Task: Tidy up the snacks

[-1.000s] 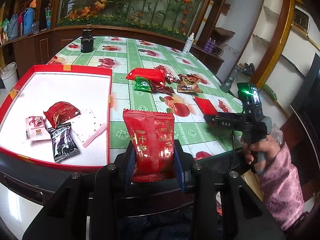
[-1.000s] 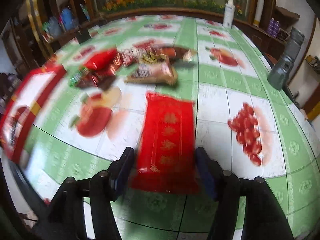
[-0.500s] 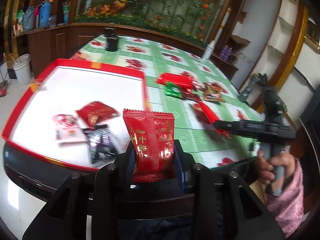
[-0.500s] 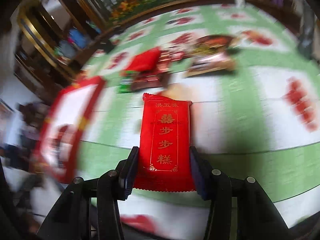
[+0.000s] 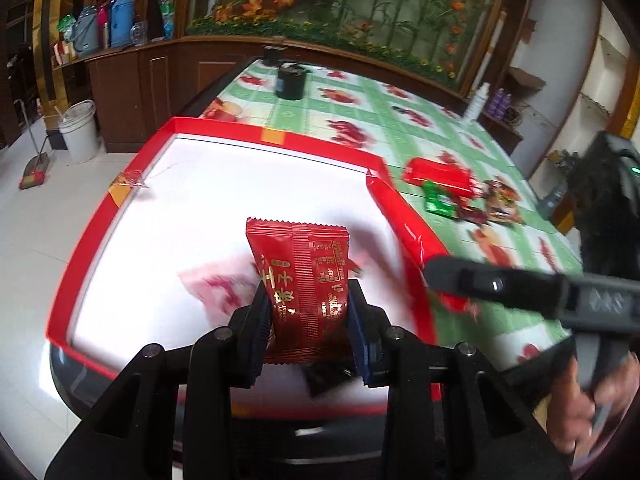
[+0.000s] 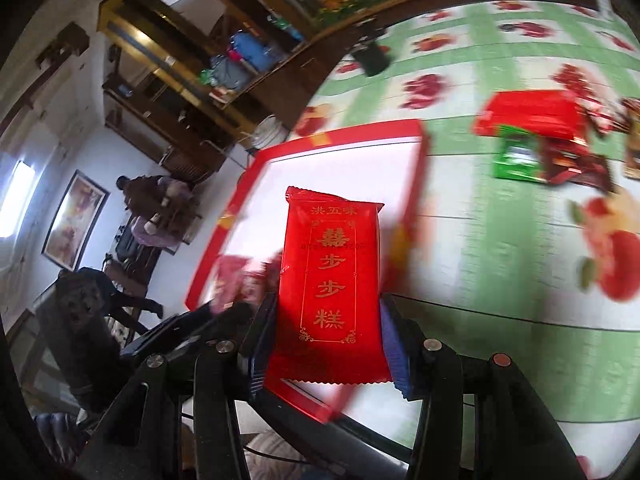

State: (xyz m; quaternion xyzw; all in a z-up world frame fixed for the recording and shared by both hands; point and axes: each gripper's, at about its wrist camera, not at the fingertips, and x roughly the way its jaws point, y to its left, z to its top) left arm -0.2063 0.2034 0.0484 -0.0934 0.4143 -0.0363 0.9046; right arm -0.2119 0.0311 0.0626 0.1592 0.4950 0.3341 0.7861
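My left gripper [image 5: 308,320] is shut on a dark red snack packet [image 5: 306,280] and holds it above the white-floored red tray [image 5: 276,140]. Snacks lying in the tray [image 5: 216,288] show blurred behind the packet. My right gripper [image 6: 324,344] is shut on a bright red packet with gold characters [image 6: 330,280], held over the tray's right edge [image 6: 340,136]. The right gripper also shows from the side in the left wrist view [image 5: 436,272]. A pile of loose snacks [image 5: 452,184] lies on the table right of the tray; it also shows in the right wrist view [image 6: 536,136].
The table has a green and white fruit-print cloth [image 5: 380,104]. A black canister [image 5: 290,80] stands at its far end and a white bottle [image 5: 476,100] at the far right. A white bucket [image 5: 80,128] stands on the floor to the left.
Both grippers have swung left with their packets, from over the tablecloth to over the red tray. The loose pile has stayed in place.
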